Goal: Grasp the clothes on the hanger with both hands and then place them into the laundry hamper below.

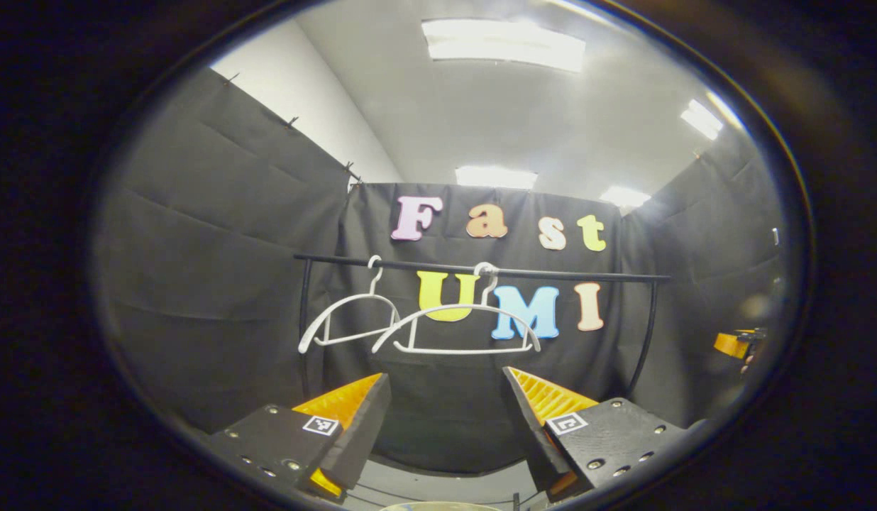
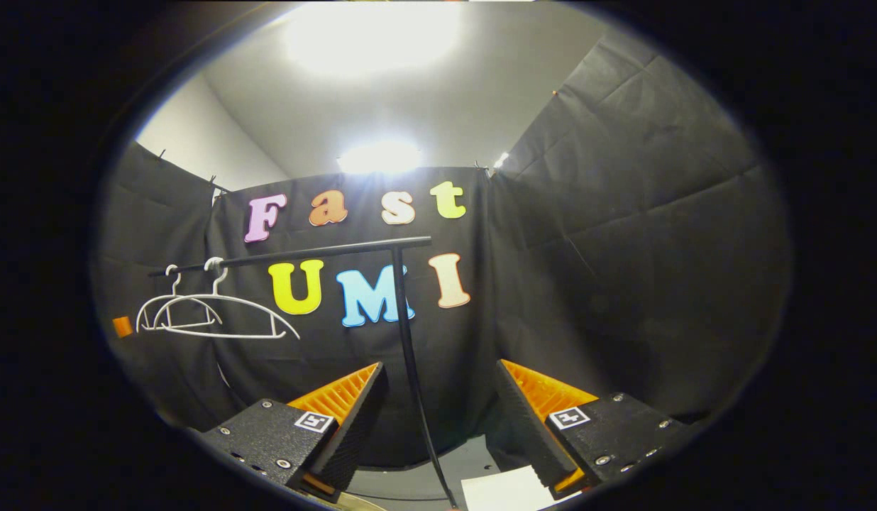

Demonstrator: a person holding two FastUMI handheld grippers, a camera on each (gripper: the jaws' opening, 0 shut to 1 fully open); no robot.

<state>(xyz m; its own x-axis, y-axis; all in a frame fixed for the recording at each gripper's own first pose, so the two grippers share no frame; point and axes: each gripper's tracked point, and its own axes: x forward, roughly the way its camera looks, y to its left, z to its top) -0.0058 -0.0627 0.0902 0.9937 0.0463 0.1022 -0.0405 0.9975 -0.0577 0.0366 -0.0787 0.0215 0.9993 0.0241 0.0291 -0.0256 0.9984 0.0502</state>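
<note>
The left gripper [image 1: 445, 397] has its fingers spread wide with nothing between them, and it looks straight along at the clothes rail [image 1: 481, 270]. The right gripper [image 2: 438, 390] is spread just as wide and equally empty, with the rail's upright post [image 2: 406, 341] crossing the gap between its fingers farther off. Two white hangers [image 1: 417, 319] hang side by side on the rail, overlapping, and both are bare wire outlines; no garment can be seen on them. A pale curved rim [image 1: 438, 507] at the very bottom of the left gripper view may be the laundry hamper, though too little of it shows to be sure. Judging from this, the clothes are likely already off the hangers, so the step in hand is probably finishing or resetting. If another garment is to be taken, both grippers should approach level with the hanger shoulders, one on each side, close on cloth and not wire, then lift clear before lowering.
</note>
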